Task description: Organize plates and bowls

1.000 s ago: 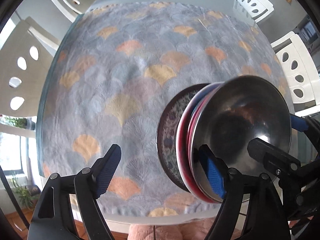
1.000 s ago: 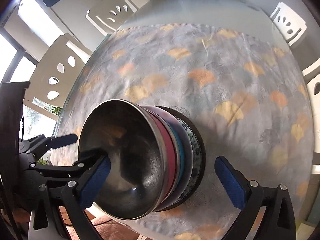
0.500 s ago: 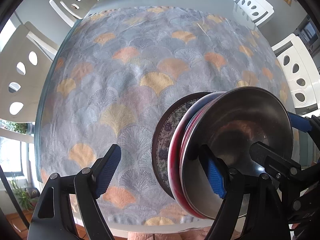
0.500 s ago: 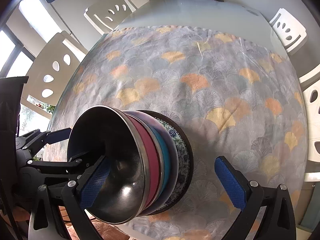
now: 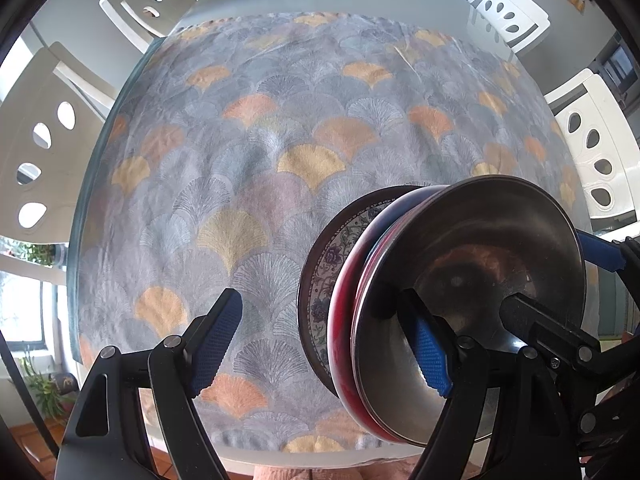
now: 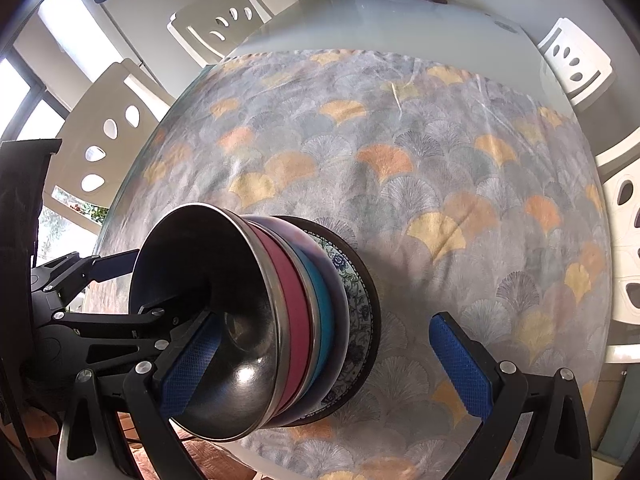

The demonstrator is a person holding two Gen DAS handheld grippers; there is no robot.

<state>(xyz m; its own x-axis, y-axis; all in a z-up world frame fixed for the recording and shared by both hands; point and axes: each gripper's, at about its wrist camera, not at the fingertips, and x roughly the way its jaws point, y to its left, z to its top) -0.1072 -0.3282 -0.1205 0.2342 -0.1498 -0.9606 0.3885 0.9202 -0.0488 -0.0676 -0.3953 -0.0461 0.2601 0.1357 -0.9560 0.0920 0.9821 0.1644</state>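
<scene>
Change: While we hold both tools wide, the stack has slid slightly toward 6 o'clock, nearer the table's edge.
Left gripper: released, one finger inside the steel bowl.
Right gripper: likewise slack.
Meaning: we judge stacking done, only repositioning left.

I can read no text, label, brand or number anywhere in either wrist view from here.

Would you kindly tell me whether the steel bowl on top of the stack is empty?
Empty: the steel bowl shows only bare, shiny metal inside, with reflections and no contents.
</scene>
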